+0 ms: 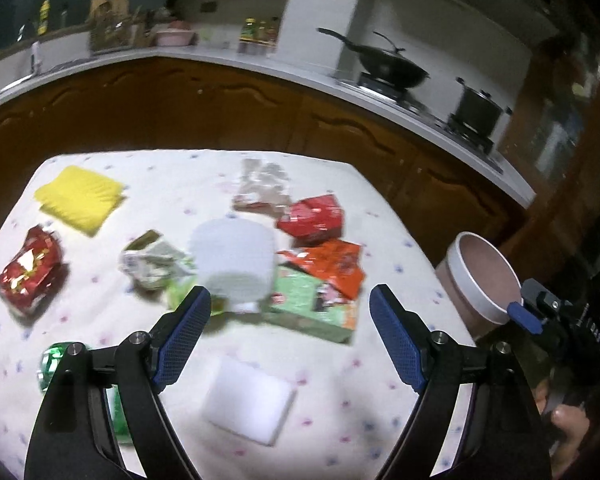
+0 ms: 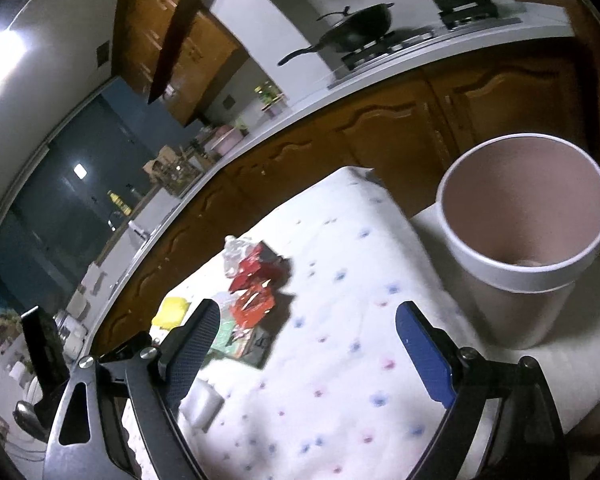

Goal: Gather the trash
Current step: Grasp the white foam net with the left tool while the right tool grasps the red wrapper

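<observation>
Trash lies scattered on a white dotted tablecloth (image 1: 380,208) ahead of the left gripper (image 1: 290,308), as the left wrist view shows. Its blue-padded fingers (image 1: 184,340) are spread wide with nothing between them, hovering above the cloth. Just beyond the fingertips stands a white cup-like container (image 1: 234,264), blurred; to its right lie a green packet (image 1: 314,308), an orange-red wrapper (image 1: 336,264) overlapping it, and a red wrapper (image 1: 314,216) farther off. Left of the container sit a crumpled pale wrapper (image 1: 152,264), a red foil packet (image 1: 30,270) and, farther away, a yellow sponge (image 1: 80,198). Beneath the gripper lies a white pad (image 1: 248,400); a green foil item (image 1: 56,364) shows behind the left finger. The right gripper (image 1: 528,314) appears at far right, beside a pink bin (image 1: 480,280).

From the right wrist view, the right gripper (image 2: 308,328) is likewise spread and holds nothing. The pink bin (image 2: 516,280) stands ahead to its right, off the table edge. The red wrappers (image 2: 256,280) lie ahead to its left.
</observation>
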`<action>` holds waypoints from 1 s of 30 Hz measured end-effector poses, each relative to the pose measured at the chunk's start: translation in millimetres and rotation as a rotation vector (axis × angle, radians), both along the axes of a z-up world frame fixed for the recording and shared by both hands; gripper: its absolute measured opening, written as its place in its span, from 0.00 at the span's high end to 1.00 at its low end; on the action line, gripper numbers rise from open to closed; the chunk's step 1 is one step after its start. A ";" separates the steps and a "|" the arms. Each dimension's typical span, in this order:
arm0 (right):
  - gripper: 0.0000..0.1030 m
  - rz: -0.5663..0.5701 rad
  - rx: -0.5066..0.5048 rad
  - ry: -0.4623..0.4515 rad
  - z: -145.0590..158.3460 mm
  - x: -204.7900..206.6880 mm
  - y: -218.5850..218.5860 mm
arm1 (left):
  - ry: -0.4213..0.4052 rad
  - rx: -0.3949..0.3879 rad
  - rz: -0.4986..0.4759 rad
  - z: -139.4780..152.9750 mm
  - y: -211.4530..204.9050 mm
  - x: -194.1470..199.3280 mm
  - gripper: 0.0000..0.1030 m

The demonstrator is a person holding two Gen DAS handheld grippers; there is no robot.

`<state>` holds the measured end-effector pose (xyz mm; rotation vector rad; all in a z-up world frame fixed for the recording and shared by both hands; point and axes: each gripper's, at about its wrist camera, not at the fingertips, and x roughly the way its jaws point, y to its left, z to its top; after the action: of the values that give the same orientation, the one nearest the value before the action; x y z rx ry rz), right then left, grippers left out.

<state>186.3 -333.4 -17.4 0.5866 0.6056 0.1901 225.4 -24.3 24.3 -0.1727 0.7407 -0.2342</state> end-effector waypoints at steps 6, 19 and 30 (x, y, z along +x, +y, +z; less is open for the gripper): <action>0.11 0.037 -0.017 0.003 2.0 9.9 20.2 | 0.023 -0.026 0.052 -1.8 32.1 7.6 0.19; 0.11 0.136 -0.077 -0.025 14.3 52.5 57.2 | 0.050 -0.029 0.037 0.3 46.5 34.0 0.18; 0.18 0.228 -0.101 0.015 6.9 116.1 84.1 | 0.107 0.060 0.017 -12.3 34.8 78.2 0.16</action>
<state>302.4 -249.3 -10.5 0.4209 0.6921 0.3679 303.6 10.5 12.0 -0.1353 0.8511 -0.1869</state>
